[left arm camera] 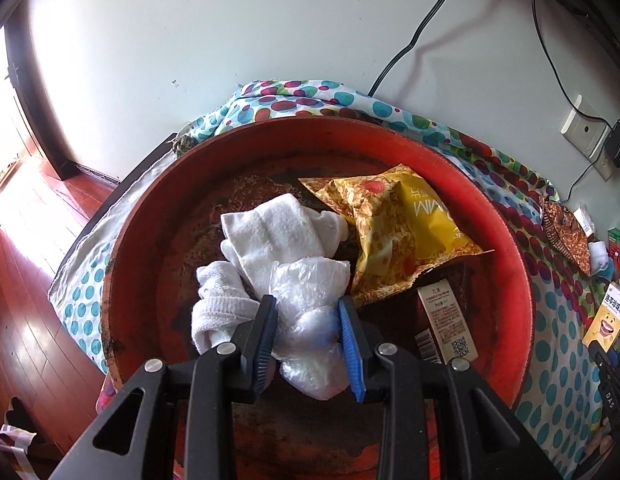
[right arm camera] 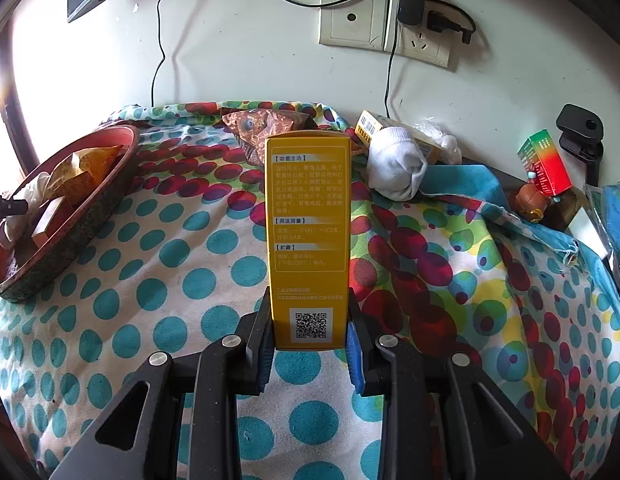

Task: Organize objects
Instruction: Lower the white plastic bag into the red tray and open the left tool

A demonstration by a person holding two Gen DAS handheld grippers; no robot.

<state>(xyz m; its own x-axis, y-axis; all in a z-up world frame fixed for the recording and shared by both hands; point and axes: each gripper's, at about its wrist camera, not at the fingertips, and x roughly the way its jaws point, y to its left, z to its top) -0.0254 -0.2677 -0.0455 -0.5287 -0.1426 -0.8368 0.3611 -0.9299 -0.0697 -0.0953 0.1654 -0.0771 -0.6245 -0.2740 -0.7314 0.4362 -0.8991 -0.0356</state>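
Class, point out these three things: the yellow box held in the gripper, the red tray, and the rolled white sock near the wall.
yellow box (right arm camera: 308, 216): right wrist view, printed face.
red tray (left arm camera: 150, 208): left wrist view, inner wall.
white sock (right arm camera: 395, 170): right wrist view, middle.

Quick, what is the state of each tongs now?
Left tongs: closed on the plastic bag, over the red tray.
Right tongs: closed on the yellow box.

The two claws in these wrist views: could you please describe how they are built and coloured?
Both look alike. The left claw and the right claw each have matte black, angular linkage arms with triangular cut-outs, joined by round silver pivot pins. Their fingers carry ribbed blue pads on the inner faces. No cables, sleeves or hands show in either view.
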